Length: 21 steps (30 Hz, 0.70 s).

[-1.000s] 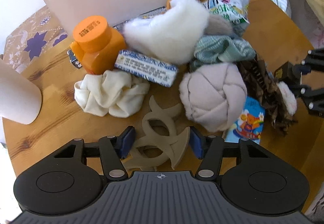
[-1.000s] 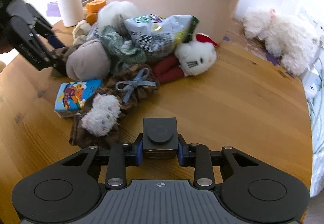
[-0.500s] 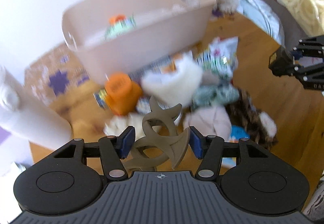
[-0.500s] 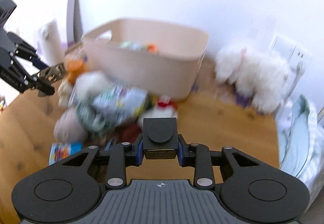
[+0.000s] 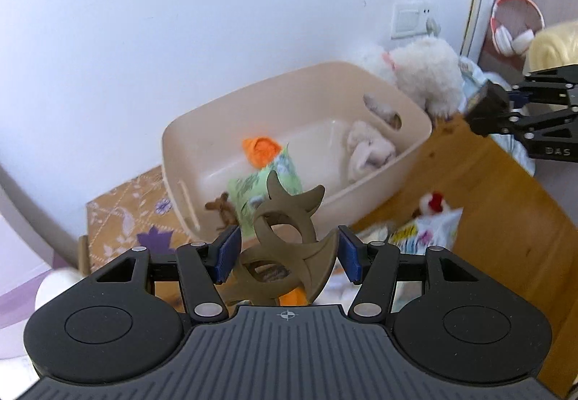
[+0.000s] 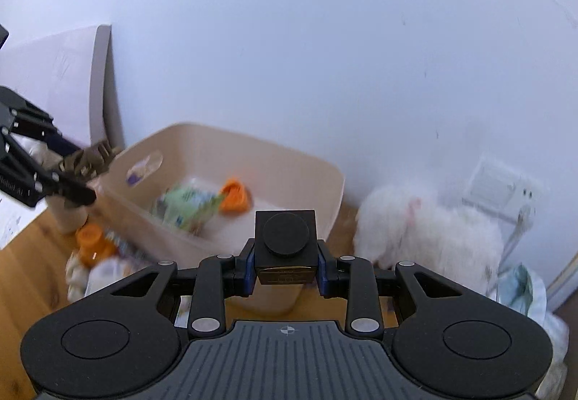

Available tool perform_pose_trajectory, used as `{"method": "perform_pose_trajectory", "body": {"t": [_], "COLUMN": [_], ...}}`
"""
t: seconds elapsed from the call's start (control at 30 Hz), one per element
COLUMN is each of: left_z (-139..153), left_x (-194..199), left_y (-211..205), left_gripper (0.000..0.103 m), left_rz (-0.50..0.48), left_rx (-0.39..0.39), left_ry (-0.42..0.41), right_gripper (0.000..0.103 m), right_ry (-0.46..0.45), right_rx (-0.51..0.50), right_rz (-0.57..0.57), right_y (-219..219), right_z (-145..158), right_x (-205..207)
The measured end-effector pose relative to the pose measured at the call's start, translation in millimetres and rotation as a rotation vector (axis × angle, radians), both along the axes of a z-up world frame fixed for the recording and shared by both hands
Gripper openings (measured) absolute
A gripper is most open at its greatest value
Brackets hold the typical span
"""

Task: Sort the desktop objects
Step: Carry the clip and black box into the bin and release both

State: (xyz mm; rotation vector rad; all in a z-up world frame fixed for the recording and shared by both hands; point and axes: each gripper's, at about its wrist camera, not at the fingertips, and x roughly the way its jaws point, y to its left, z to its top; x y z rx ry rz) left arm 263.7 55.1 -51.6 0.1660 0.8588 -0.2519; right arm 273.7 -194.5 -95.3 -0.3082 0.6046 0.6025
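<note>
Both tongs are loaded: left tongs clamp a spiky ornament, right tongs a black cube; either could snag the bin rim and fall onto the tabletop.

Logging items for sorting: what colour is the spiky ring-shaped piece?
Olive-brown ring piece; clearest in the left wrist view.

Olive-brown curved-blade ornament: pierced with rings, upright between blue pads, above beige bin. Black cube with round cap: clamped level, before the bin
</note>
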Motion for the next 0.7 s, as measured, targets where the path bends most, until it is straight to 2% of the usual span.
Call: {"method": "perform_pose_trajectory", "body": {"t": [0.13, 0.27, 0.43, 0.53, 0.57, 0.6, 0.7], "left_z": [6, 4, -16, -30, -33, -37, -45], "left_x": [21, 46, 78, 92, 96, 99, 108], "left_y": [-6, -10, -8, -7, -6, -5, 0], "left_gripper": [0.058, 0.058, 0.058, 0.059, 0.057, 0.05, 0.044], "left_rz": [-0.014, 0.031, 0.144, 0.21, 0.229, 0.25, 0.295], "left_rx": [0.024, 0.03, 0.028, 0.052, 0.061, 0.073, 0.079], "left_ry": [-0.023, -0.02, 0.06, 0.105, 0.116, 0.125, 0.165], "right_gripper": [0.029, 0.029, 0.029, 0.029, 0.029, 0.029, 0.029], "right_ry": [0.006, 0.044, 0.156, 0.192, 0.199, 0.209, 0.242], "right_rx": [0.022, 0.024, 0.075, 0.034, 0.012, -0.009, -0.053], "right_rz": [-0.016, -0.033, -0.104, -0.118, -0.115, -0.112, -0.11], "right_y": [14, 31, 47, 60, 66, 70, 81], "right_z": [6, 1, -18, -34, -38, -44, -57], "right_x": [26, 49, 76, 84, 86, 85, 87]}}
